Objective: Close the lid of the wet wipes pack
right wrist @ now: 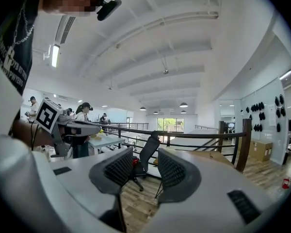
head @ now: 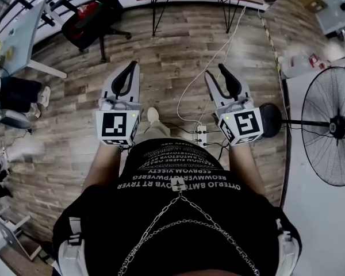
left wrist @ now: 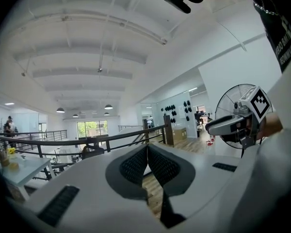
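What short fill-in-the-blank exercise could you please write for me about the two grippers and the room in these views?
1. The left gripper has its fingers touching at the tips, so it is ____.
2. The right gripper is ____, with nothing between its fingers.
3. The fan stands at the head view's ____ edge.
Missing words: shut; open; right.

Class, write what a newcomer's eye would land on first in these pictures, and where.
Two grippers held out over the wooden floor: the left gripper, jaws together, and the right gripper, jaws apart, both empty. A big black fan stands at the head view's right edge.
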Demonstrator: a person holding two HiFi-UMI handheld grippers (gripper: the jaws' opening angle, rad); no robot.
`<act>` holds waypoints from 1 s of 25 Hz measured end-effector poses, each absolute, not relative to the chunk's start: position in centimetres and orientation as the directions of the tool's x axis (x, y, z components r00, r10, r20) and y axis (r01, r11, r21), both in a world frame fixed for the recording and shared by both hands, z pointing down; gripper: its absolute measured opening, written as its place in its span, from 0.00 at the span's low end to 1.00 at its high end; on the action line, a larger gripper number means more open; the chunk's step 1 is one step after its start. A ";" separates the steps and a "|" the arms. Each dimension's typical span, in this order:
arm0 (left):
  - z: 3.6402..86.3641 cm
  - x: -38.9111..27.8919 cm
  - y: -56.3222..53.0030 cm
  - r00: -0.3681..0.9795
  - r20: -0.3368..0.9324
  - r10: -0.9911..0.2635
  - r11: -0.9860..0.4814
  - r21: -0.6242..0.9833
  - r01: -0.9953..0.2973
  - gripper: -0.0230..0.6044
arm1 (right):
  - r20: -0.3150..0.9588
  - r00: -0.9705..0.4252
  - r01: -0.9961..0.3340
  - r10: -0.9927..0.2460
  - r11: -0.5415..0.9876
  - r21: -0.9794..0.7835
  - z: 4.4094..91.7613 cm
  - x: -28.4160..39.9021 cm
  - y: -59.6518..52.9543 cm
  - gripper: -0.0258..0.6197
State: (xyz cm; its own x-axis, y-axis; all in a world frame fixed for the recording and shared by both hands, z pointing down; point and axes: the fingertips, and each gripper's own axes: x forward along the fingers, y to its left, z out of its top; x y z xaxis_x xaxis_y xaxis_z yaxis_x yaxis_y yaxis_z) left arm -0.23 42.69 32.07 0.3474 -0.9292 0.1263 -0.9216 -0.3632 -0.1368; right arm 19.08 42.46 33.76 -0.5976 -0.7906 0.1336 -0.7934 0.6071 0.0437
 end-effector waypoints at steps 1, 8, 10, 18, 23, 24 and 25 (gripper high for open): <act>32.1 -0.6 41.9 0.351 0.126 -0.928 -0.367 -0.135 -0.921 0.08 | 0.139 -0.595 -0.795 -0.791 0.605 0.043 33.8 18.7 41.8 0.27; 32.0 -4.0 36.1 0.363 0.116 -0.925 -0.377 -0.136 -0.916 0.08 | 0.136 -0.593 -0.796 -0.794 0.603 0.049 33.6 15.0 36.1 0.28; 32.1 -5.5 34.4 0.357 0.116 -0.927 -0.370 -0.138 -0.919 0.08 | 0.134 -0.598 -0.793 -0.790 0.608 0.048 33.6 13.6 34.5 0.29; 31.9 -10.1 28.5 0.358 0.106 -0.928 -0.370 -0.129 -0.920 0.08 | 0.161 -0.579 -0.804 -0.800 0.592 0.053 33.5 9.6 29.1 0.30; 31.8 -11.5 26.5 0.385 0.095 -0.918 -0.395 -0.127 -0.910 0.08 | 0.157 -0.568 -0.810 -0.808 0.583 0.071 33.0 7.5 27.0 0.30; 31.9 -11.9 26.1 0.385 0.096 -0.918 -0.395 -0.124 -0.910 0.08 | 0.159 -0.567 -0.809 -0.808 0.583 0.077 33.0 7.1 26.7 0.30; 32.0 -12.3 25.9 0.384 0.098 -0.918 -0.393 -0.119 -0.912 0.08 | 0.163 -0.566 -0.809 -0.808 0.583 0.081 33.1 6.8 26.5 0.30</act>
